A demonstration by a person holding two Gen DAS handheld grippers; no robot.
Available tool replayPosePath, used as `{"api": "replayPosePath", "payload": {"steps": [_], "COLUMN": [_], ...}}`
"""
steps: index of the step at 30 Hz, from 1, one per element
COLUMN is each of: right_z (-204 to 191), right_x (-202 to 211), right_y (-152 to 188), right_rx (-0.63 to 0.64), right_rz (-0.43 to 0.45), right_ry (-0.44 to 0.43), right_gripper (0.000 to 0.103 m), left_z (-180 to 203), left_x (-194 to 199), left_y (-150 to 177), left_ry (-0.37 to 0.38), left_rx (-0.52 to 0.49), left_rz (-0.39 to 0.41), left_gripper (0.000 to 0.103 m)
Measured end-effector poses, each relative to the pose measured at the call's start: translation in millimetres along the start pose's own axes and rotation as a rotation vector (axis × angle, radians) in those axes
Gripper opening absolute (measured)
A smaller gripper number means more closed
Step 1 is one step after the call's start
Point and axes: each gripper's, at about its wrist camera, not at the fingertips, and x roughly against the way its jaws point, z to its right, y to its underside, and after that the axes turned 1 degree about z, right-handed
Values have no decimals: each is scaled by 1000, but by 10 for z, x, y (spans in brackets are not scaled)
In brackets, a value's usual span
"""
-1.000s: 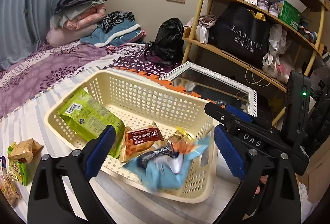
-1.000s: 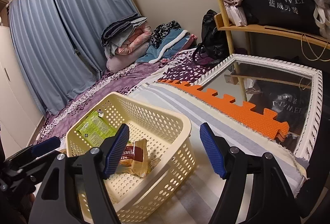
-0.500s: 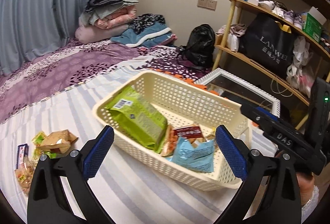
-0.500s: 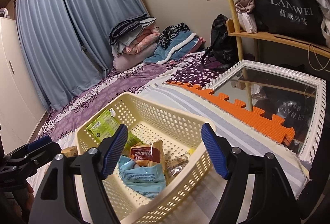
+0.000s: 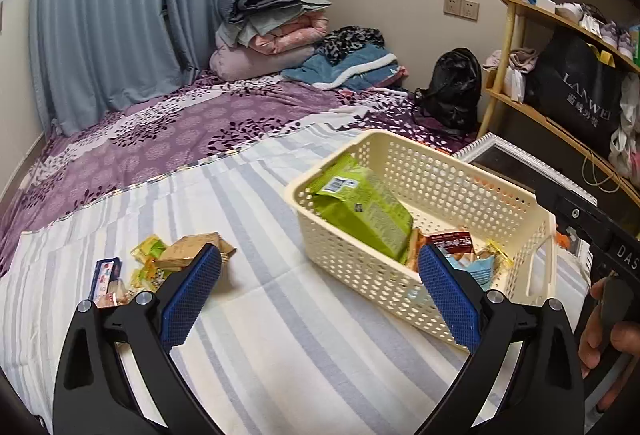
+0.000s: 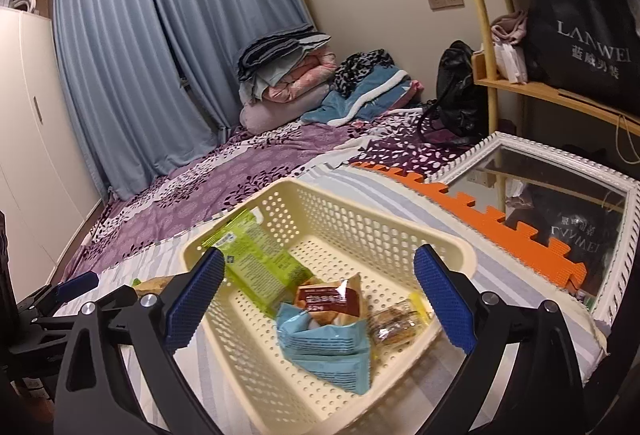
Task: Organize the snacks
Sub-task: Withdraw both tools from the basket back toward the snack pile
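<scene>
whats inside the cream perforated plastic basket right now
Inside the cream perforated plastic basket: a green snack bag, a dark red packet, a light blue packet and a small clear-wrapped snack. Anything beneath these packets is covered.

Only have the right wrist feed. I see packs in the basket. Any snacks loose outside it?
Observer: Yes. In the left wrist view a small pile of snacks lies on the striped sheet, left of the basket.
Operator: Left gripper holding one?
Observer: No. The left gripper is open, with nothing between its pads.
Operator: Is the pile touching the basket?
Observer: No, bare sheet separates them.
</scene>
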Motion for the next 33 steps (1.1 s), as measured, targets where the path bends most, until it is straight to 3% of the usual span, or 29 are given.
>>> {"api": "replayPosePath", "payload": {"steps": [19,33], "right_z": [-874,-1340], "right_x": [-52,-159], "right_y": [167,443], "right_rx": [158,249], "right_rz": [-73,-145], "right_ry": [-72,-153], "right_gripper": [98,98], "left_z": [-885,-1727], "left_x": [258,511], "left_y": [286,877], "left_ry": [-165,-283], "left_rx": [131,286], "left_rz": [-4,-62], "left_gripper": [100,100]}}
